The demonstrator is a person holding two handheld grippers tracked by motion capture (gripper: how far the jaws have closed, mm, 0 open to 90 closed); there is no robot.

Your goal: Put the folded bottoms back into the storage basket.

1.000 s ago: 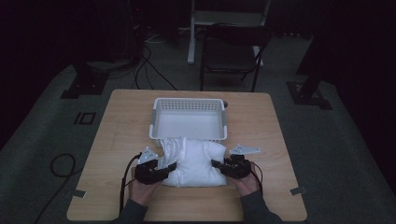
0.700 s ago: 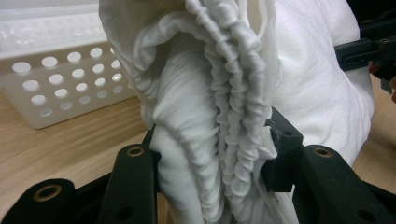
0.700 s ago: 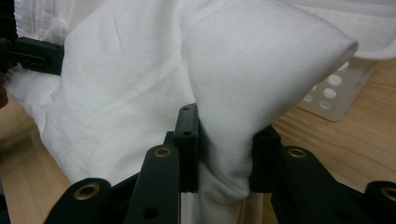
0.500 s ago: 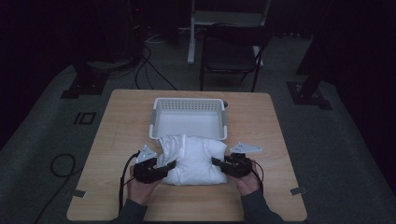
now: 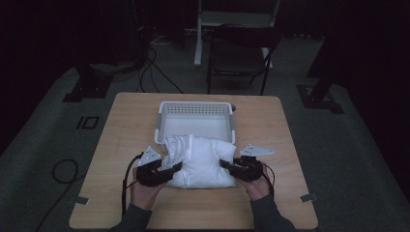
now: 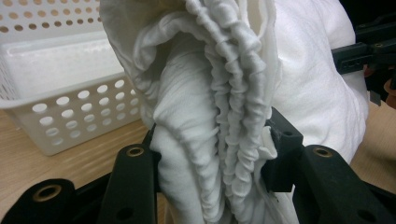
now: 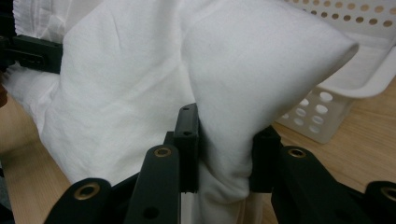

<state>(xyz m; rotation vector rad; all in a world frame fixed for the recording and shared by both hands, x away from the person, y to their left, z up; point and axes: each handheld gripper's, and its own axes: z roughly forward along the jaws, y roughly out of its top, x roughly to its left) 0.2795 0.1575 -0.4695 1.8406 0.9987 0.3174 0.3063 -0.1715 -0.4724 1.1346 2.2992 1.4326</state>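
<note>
A: High view, nearest first: the left gripper (image 5: pixel 170 170) and right gripper (image 5: pixel 227 165) each clamp an end of the bulky white cloth bundle (image 5: pixel 200 159) on the light wooden table (image 5: pixel 121 125).

B: And beyond the bundle?

A: The white perforated plastic basket (image 5: pixel 196 120), just behind it.

B: Left gripper view adds its elastic-gathered hem (image 6: pixel 233 107). I can read no lettering.

The cloth (image 5: pixel 203 162) is plain white. The basket (image 5: pixel 196 107) is white, dotted with round holes. Both grippers, left (image 5: pixel 170 170) and right (image 5: pixel 227 165), are black. The bench (image 5: pixel 121 125) is light wood-grain.
</note>
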